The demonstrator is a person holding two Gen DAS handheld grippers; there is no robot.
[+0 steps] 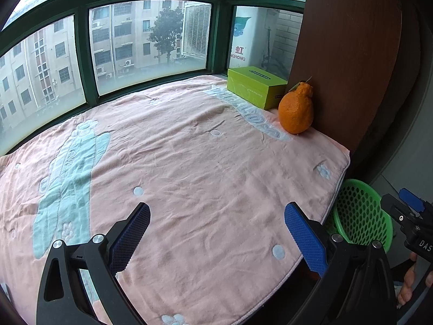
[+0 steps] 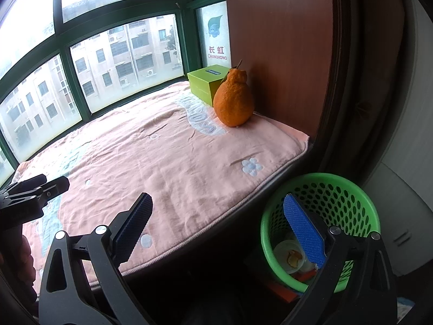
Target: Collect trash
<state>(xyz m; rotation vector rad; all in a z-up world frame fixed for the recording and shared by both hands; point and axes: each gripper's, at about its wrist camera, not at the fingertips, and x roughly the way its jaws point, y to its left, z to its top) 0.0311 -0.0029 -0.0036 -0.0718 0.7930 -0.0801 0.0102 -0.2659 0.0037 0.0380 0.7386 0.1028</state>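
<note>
Both the left claw (image 1: 216, 233) and right claw (image 2: 217, 224) are spread and empty, the trash (image 2: 291, 256) already lies in the green basket (image 2: 351, 189), and the blanket (image 1: 189, 149) looks cleared, so collecting seems nearly finished.

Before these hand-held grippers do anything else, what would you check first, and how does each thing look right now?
1. Left hand-held gripper empty: ok, jaws wide apart over the pink patterned blanket.
2. Right hand-held gripper empty: ok, open, nothing between its pads.
3. Green perforated plastic basket reachable: ok, it stands below the blanket's edge, under the right gripper.
4. Basket has room: ok, only a few scraps lie at the bottom.
5. Trash left on the blanket: cannot tell; only a bumpy orange citrus fruit and a lime-green cardboard box show, and neither looks discarded.
6. Fruit steady: ok, upright near the brown wooden panel.
</note>
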